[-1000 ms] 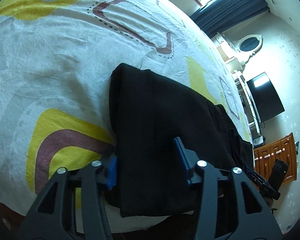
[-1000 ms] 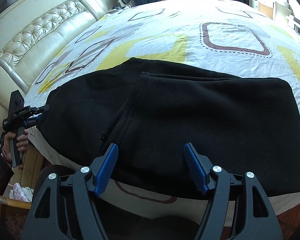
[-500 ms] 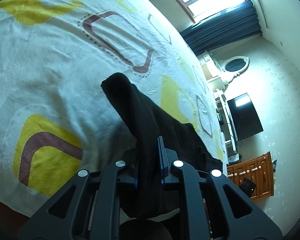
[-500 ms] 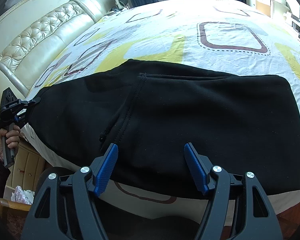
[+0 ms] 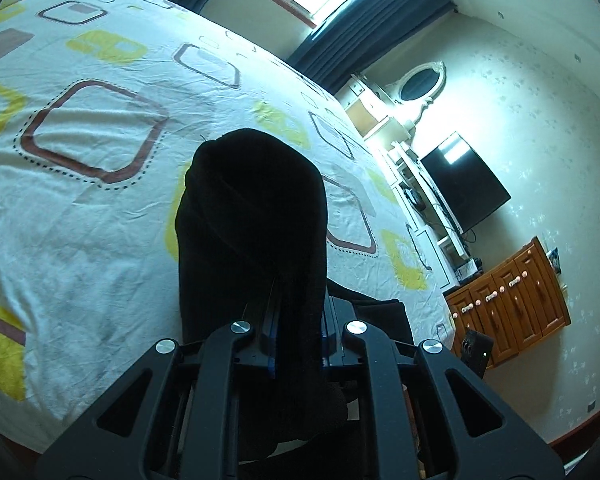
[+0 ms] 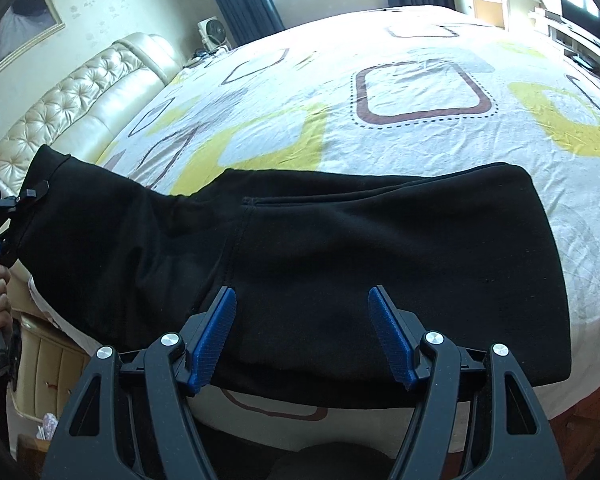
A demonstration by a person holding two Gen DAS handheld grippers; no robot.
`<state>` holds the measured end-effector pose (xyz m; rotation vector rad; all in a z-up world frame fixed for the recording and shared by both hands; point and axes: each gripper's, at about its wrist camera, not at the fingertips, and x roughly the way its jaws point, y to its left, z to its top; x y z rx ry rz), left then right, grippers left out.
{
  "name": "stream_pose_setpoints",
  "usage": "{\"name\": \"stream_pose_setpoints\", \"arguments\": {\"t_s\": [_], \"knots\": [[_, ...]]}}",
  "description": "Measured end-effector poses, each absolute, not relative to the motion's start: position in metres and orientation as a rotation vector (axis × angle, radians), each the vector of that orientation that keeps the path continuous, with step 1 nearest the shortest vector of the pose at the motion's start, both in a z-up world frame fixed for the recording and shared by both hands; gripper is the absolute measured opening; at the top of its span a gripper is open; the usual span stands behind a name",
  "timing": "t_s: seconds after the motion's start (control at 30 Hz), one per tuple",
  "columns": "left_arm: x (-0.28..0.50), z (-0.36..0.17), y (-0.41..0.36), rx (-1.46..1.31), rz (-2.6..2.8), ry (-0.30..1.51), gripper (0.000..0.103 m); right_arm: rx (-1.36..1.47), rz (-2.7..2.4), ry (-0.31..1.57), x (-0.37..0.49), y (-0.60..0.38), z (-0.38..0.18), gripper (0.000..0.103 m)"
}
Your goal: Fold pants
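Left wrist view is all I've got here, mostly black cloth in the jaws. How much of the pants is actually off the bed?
Observer: Only one end. In the right wrist view the left gripper holds one end of the black pants raised, near the bed's edge; the rest lies flat on the sheet.
Operator: Right gripper doing anything?
Observer: The right gripper is open, its blue pads over the near edge of the pants, not pressing the cloth.
Operator: What's beyond the lifted end?
Observer: A cream tufted headboard, which your view barely shows.
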<state>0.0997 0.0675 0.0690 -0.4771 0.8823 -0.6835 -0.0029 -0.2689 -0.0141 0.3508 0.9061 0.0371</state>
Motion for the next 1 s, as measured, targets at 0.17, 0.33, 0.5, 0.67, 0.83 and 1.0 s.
{"name": "stream_pose_setpoints", "arguments": {"t_s": [0.17, 0.33, 0.5, 0.67, 0.83, 1.0], "knots": [[0.099, 0.076, 0.005, -0.397, -0.731, 0.914, 0.013, 0.421, -0.023, 0.875, -0.004, -0.294, -0.01, 0.068], [0.092, 0.075, -0.063, -0.266, -0.766, 0.954, 0.013, 0.488, -0.065, 0.844, -0.003, -0.317, -0.007, 0.068], [0.084, 0.054, -0.122, -0.168, -0.784, 1.014, 0.013, 0.558, -0.098, 0.812, -0.006, -0.34, -0.002, 0.068], [0.08, 0.029, -0.166, -0.115, -0.786, 1.063, 0.013, 0.628, -0.136, 0.788, -0.011, -0.365, -0.002, 0.068], [0.078, 0.007, -0.201, -0.079, -0.767, 1.105, 0.013, 0.677, -0.158, 0.789, -0.011, -0.382, -0.008, 0.068], [0.073, -0.016, -0.223, 0.004, -0.717, 1.129, 0.017, 0.714, -0.148, 0.801, -0.011, -0.389, -0.013, 0.068]]}}
